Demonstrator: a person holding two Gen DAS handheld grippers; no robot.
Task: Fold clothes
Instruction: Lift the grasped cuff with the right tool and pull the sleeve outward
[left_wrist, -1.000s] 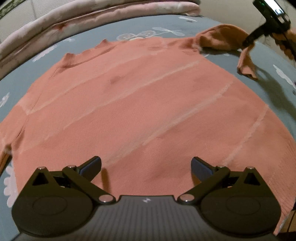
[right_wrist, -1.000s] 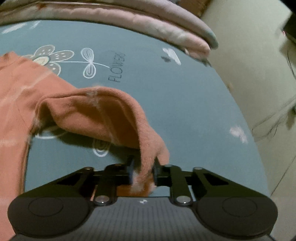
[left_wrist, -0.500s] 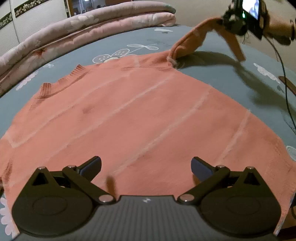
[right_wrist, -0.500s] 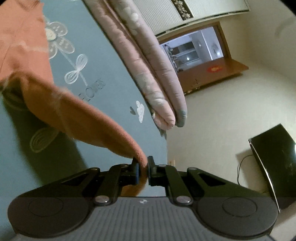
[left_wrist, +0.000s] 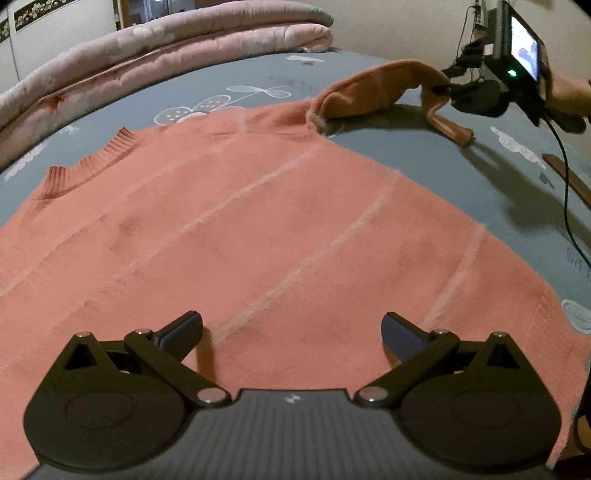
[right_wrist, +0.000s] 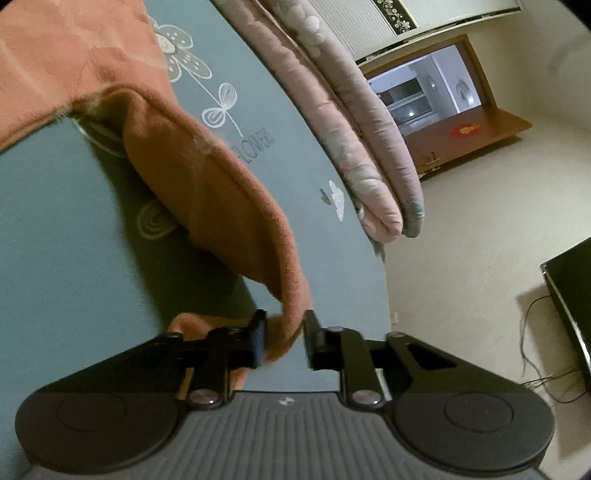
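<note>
Left claw (left_wrist: 291, 332) wide apart; right claw (right_wrist: 282, 339) opening.

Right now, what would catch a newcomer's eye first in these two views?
The orange sweater spread flat on the blue-grey flowered sheet fills the left wrist view. At upper right its sleeve arches off the sheet to the right gripper, whose jaws are opening with the sleeve between them. A folded pink quilt lies behind.

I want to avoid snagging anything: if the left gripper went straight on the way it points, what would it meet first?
Probably the flat body of the orange sweater, just ahead of the open left gripper; depth is unclear.
</note>
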